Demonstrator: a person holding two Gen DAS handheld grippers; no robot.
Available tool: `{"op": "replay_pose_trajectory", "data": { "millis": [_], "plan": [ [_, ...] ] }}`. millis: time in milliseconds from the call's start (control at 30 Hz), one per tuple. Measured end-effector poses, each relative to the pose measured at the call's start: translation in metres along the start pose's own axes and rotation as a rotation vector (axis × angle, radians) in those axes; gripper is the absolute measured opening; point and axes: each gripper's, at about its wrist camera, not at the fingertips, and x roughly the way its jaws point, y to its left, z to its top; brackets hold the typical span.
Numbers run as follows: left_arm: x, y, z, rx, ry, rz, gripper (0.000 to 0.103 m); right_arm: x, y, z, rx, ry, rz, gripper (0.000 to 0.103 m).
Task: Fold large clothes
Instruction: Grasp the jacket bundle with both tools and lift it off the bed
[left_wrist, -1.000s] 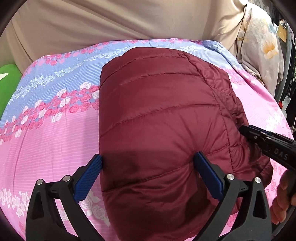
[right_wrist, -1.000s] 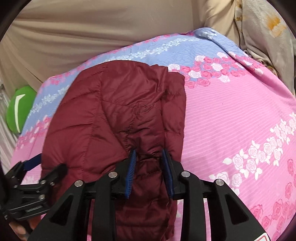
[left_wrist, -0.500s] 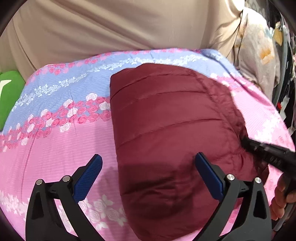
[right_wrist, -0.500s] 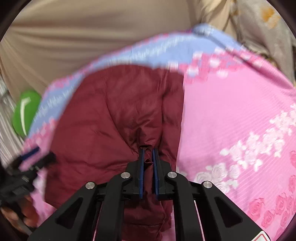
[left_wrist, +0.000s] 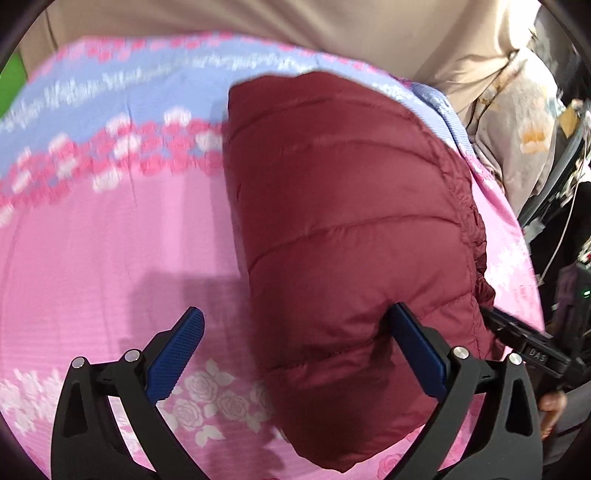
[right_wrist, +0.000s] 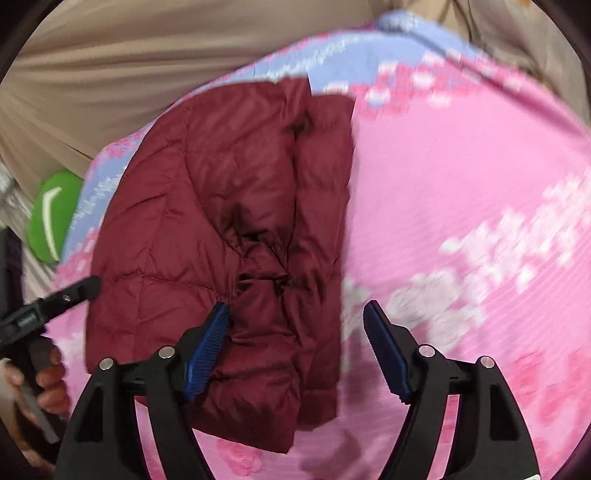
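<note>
A dark red quilted puffer jacket (left_wrist: 347, 229) lies folded into a compact bundle on a pink and blue floral bedsheet (left_wrist: 110, 236). My left gripper (left_wrist: 295, 354) is open and empty, its jaws spread over the jacket's near left edge. The right gripper shows at the jacket's right edge in the left wrist view (left_wrist: 524, 343). In the right wrist view the jacket (right_wrist: 236, 236) shows its creased folded side. My right gripper (right_wrist: 299, 347) is open and empty just above the jacket's near right part. The left gripper appears at the far left there (right_wrist: 48, 302).
A beige curtain (left_wrist: 295, 26) hangs behind the bed. A green cushion (right_wrist: 55, 218) lies at the bed's far left. A pale floral cloth (left_wrist: 517, 140) and dark gear with cables (left_wrist: 569, 266) stand off the bed's right side.
My right gripper was shut on a fold of the jacket; it has let go, opened wide and pulled back. The left gripper shifted left and stayed open.
</note>
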Motion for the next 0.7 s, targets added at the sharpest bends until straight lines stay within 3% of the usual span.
{"op": "replay_pose_trajectory", "data": {
  "millis": [100, 233, 467, 700],
  "plan": [
    [0.009, -0.001, 0.002, -0.016, 0.024, -0.049, 0.098, 0.010, -0.009, 0.002, 0.064, 0.037, 0.070, 0.074],
    [0.021, -0.016, 0.006, 0.019, 0.039, -0.081, 0.098, 0.014, -0.009, 0.009, 0.075, 0.052, 0.094, 0.076],
    [0.033, -0.039, 0.011, 0.074, 0.023, -0.001, 0.098, 0.024, 0.000, 0.022, 0.072, 0.064, 0.103, 0.080],
    [0.036, -0.045, 0.015, 0.102, 0.011, 0.034, 0.098, 0.035, 0.016, 0.032, 0.054, 0.062, 0.091, 0.081]
  ]
}}
